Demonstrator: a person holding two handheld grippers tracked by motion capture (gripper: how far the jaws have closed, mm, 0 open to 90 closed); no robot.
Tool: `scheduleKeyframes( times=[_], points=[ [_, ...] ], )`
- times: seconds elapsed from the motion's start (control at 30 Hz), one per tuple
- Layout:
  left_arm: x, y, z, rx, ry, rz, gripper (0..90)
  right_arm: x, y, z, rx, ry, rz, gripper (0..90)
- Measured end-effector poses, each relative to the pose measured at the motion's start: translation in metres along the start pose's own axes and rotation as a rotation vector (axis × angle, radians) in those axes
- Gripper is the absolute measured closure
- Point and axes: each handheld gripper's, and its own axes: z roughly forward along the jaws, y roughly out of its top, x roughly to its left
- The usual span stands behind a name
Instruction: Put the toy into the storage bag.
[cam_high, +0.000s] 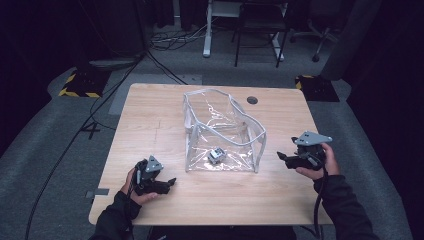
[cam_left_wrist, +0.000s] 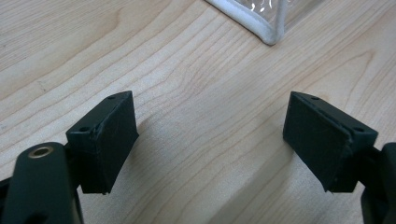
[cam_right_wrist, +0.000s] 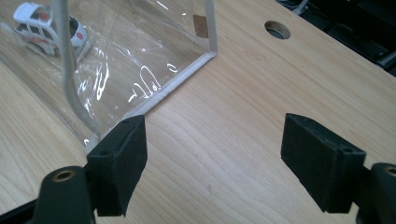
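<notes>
Work surface: the wooden table (cam_high: 150, 120) carries one transparent bag (cam_high: 222, 131) near its centre, so both hands can reach it from either side.
Bag: clear plastic with white piping along its edges; it stands with its mouth up and open, walls slumping slightly, which leaves the interior accessible from above.
Contents: a small toy car (cam_high: 216, 155) lies on the bag floor near the front wall; in the right gripper view the toy car (cam_right_wrist: 46, 29) is white with red markings, seen through the plastic.
Left gripper: the left gripper (cam_high: 169, 183) rests low at the table's near left, well apart from the bag; its jaws stand apart with bare wood between them. In its own view the left gripper (cam_left_wrist: 210, 140) points toward the bag's front corner (cam_left_wrist: 271, 35), a likely parked or ready posture.
Right gripper: the right gripper (cam_high: 283, 157) is held just beside the bag's right wall, clear of it. In its own view the right gripper (cam_right_wrist: 212, 158) has its jaws apart and nothing between them; the bag's bottom seam (cam_right_wrist: 173, 84) lies just ahead.
Table hole: a cable hole (cam_right_wrist: 277, 29) sits beyond the bag, unrelated to the work.
Assessment: with the car inside and both tools empty, the placing step appears complete, or the bag itself is next to be handled.
</notes>
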Motion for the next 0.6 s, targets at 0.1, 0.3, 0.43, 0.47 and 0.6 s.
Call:
scheduleKeyframes(
  times=[0.1,0.3,0.43,0.47,0.6],
  points=[
    [0.000,0.000,0.000,0.000,0.000,0.000,17.9,0.001,-0.005,0.001,0.010,-0.005,0.005,23.4],
    [0.000,0.000,0.000,-0.002,0.000,-0.002,18.0,0.003,-0.013,0.002,0.018,-0.004,0.014,23.3],
    [0.000,0.000,0.000,-0.001,0.000,-0.002,18.0,0.005,-0.018,0.003,0.027,-0.008,0.009,23.2],
    [0.000,0.000,0.000,0.000,0.000,0.000,18.0,0.006,-0.019,0.003,0.030,-0.003,0.019,23.1],
    [0.000,0.000,0.000,0.000,0.000,0.000,18.0,0.006,-0.024,0.003,0.038,-0.004,0.005,23.0]
  ],
)
